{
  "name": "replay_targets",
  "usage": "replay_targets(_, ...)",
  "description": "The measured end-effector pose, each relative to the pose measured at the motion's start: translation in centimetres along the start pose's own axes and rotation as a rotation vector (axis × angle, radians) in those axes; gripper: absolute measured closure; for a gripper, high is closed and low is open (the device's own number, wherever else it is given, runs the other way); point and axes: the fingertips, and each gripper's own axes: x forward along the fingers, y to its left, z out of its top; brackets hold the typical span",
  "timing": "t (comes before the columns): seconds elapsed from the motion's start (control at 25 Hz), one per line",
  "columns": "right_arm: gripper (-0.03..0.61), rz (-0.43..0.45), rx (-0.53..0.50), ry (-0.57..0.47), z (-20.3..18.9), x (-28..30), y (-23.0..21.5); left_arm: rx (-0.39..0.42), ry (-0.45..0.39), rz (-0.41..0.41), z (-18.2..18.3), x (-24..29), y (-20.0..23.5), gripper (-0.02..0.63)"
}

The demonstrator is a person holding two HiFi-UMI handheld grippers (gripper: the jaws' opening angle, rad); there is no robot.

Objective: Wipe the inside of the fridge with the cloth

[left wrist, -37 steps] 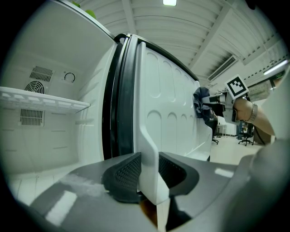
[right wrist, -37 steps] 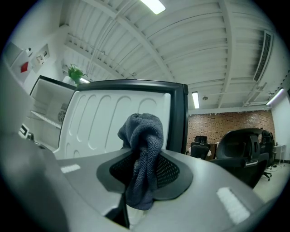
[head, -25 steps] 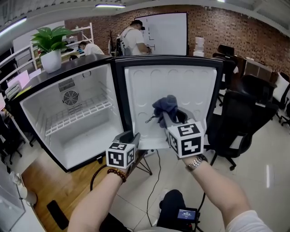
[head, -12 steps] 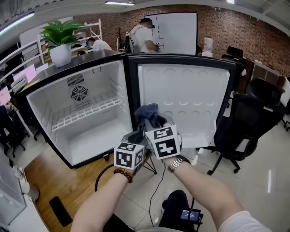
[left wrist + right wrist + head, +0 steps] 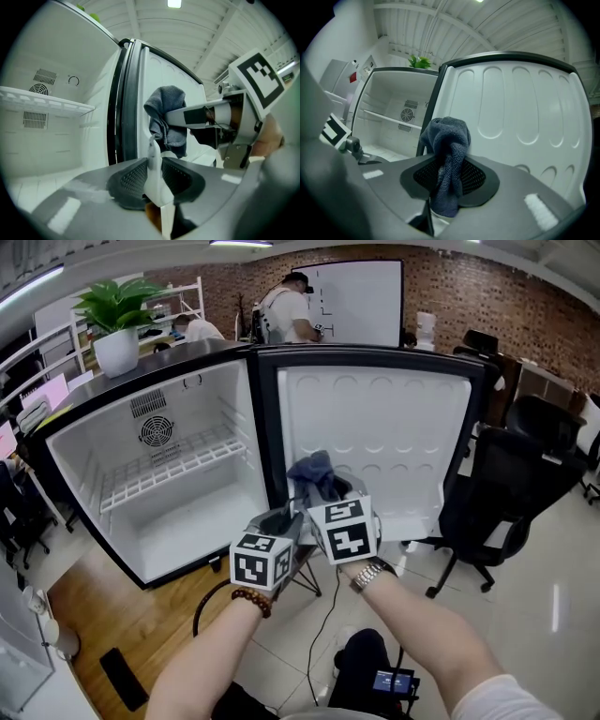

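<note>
The jaws of the right gripper [image 5: 448, 180] are clenching the bunched cloth [image 5: 446, 136], ready for the fridge [image 5: 178, 526] at the frame's left, while those of the left gripper [image 5: 153, 177], just closing, are pinching a white door edge [image 5: 151, 157], probably steadying it.

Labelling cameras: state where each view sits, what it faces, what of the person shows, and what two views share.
Head view: on the head, looking down at the open fridge; both forearms, left gripper, right gripper.
Left gripper view: rides that gripper, faces the fridge's hinge side; own jaws, just closing, white sliver between them.
Right gripper view: rides that gripper, faces the door; own jaws clamping the cloth.
Shared: both gripper views show the cloth.
</note>
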Motion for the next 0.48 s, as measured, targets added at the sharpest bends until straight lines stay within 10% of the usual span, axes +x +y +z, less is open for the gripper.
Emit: replay_targets(0.48,0.477,-0.12,0.05,0.015,-2.2,-3.6,-7.4,-0.001,-0.007,0.015,0.0,-0.1,0.0,0.508)
